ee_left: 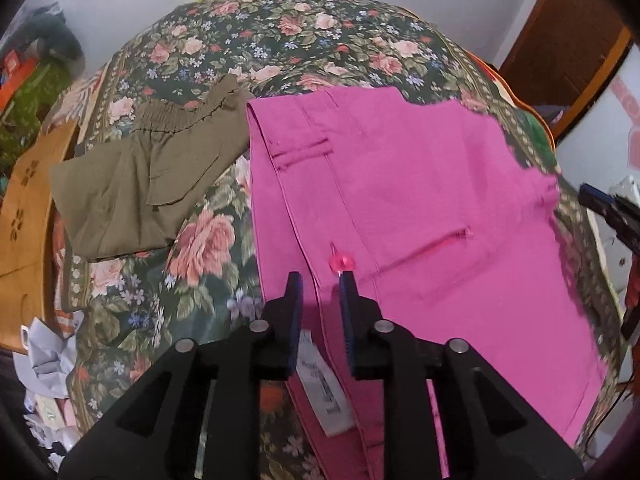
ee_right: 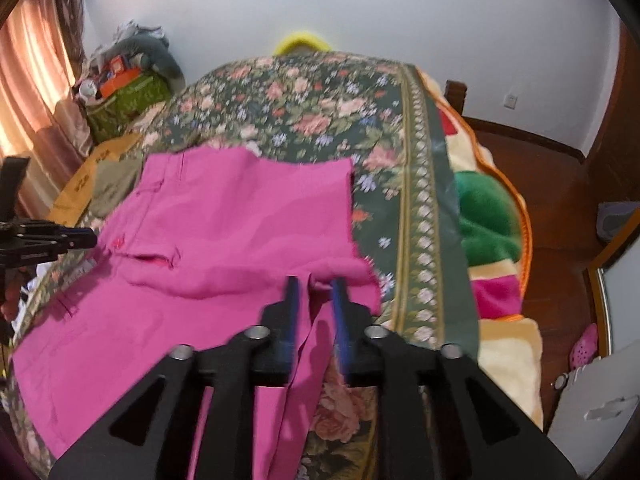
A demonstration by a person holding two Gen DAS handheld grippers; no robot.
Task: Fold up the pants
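Pink pants lie spread on a floral bedspread, partly folded over themselves, with a zip pocket and a white label near me. My left gripper is open just above the pants' near left edge, holding nothing. In the right wrist view the pink pants fill the middle. My right gripper is open over the pants' right edge, where a fold of cloth bunches between the fingers. The left gripper also shows at the left edge of the right wrist view.
Folded olive-green pants lie left of the pink ones. A brown cardboard box and crumpled paper are off the bed's left. A colourful blanket hangs at the bed's right side. Wooden floor and a wall lie beyond.
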